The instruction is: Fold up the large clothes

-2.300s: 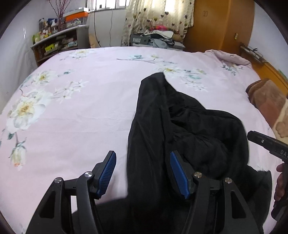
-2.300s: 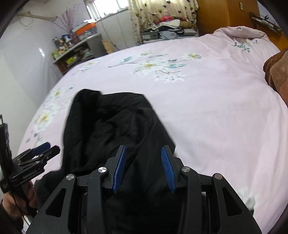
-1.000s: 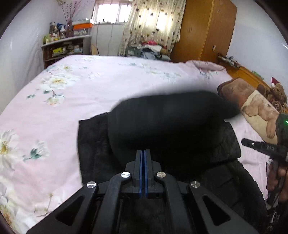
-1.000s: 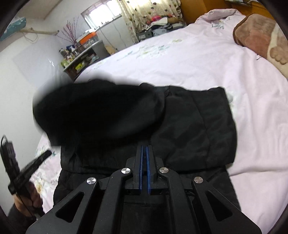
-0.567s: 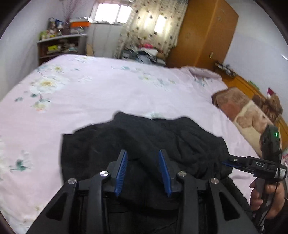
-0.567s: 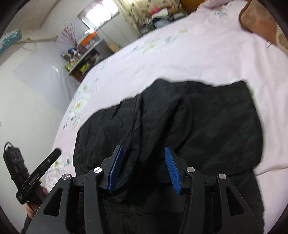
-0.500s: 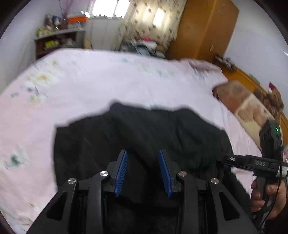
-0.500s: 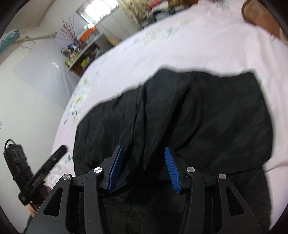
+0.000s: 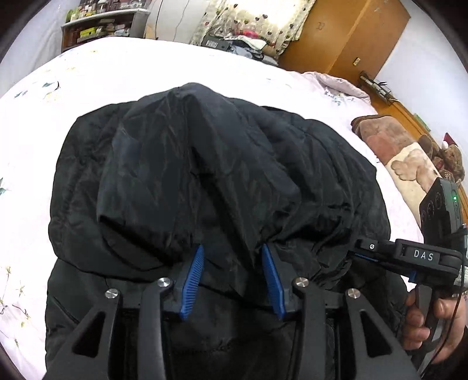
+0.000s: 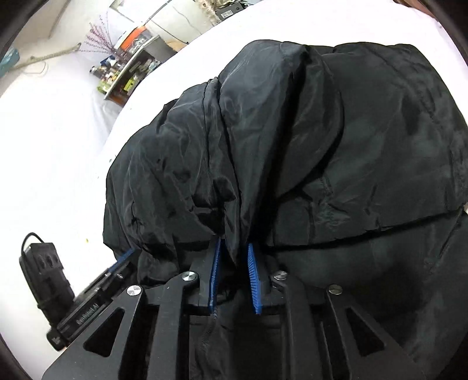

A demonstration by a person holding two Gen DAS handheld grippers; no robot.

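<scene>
A large black padded jacket lies on the pink floral bed, its far half folded back toward me in a thick puffy layer; it fills the right wrist view. My left gripper is open, its blue pads low over the near folded edge with fabric between them. My right gripper is open with a narrower gap, and a ridge of jacket runs between its pads. The right gripper also shows at the left wrist view's right edge.
A brown bear-print blanket lies on the bed's right side. A wooden wardrobe and a cluttered shelf stand beyond the bed. The left gripper's body shows at the lower left of the right wrist view.
Both grippers were shut on the jacket and swung it over, then opened. Since half a second ago both have dropped closer onto the folded edge.
</scene>
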